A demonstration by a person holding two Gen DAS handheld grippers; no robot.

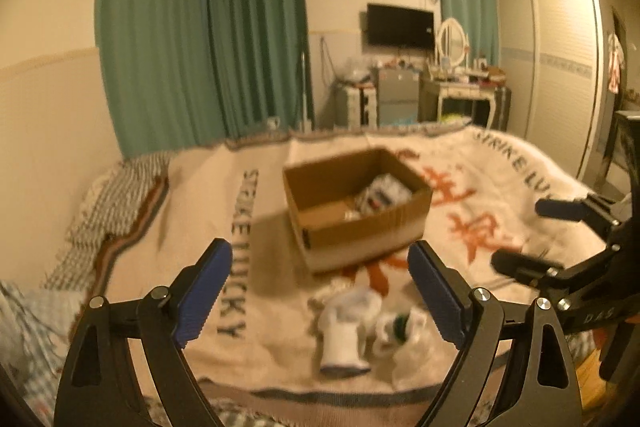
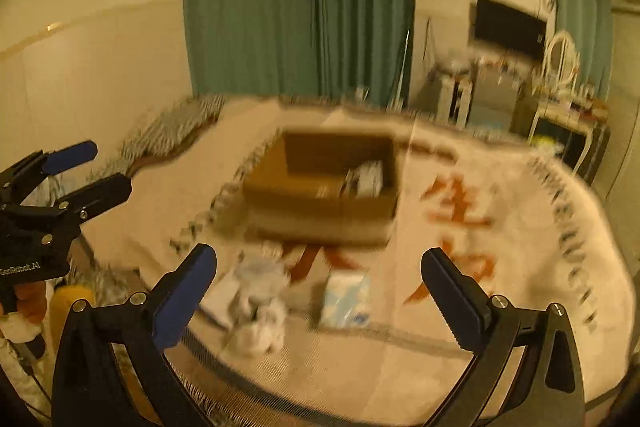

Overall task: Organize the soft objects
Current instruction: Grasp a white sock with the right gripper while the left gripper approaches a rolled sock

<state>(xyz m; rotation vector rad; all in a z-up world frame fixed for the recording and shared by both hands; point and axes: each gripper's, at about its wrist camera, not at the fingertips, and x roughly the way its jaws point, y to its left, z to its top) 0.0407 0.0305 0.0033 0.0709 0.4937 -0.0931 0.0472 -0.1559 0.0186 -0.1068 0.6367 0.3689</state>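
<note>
An open cardboard box (image 1: 356, 205) stands on the bed's cream blanket (image 1: 240, 267) and holds a few soft items; it also shows in the right wrist view (image 2: 324, 187). White socks (image 1: 346, 331) lie in a small pile on the blanket in front of the box, also seen in the right wrist view (image 2: 260, 311). A pale blue packet (image 2: 346, 301) lies beside them. My left gripper (image 1: 320, 291) is open and empty, above the socks. My right gripper (image 2: 320, 291) is open and empty, above the packet. Each gripper shows in the other's view, the right one (image 1: 520, 235) and the left one (image 2: 84, 171).
The blanket has orange characters (image 1: 472, 227) and dark lettering. A striped pillow (image 1: 116, 199) lies at the bed's left. Green curtains (image 1: 200, 35), a dresser with mirror (image 1: 460, 83), a wall television (image 1: 400, 25) and a wardrobe (image 1: 560, 67) stand behind the bed.
</note>
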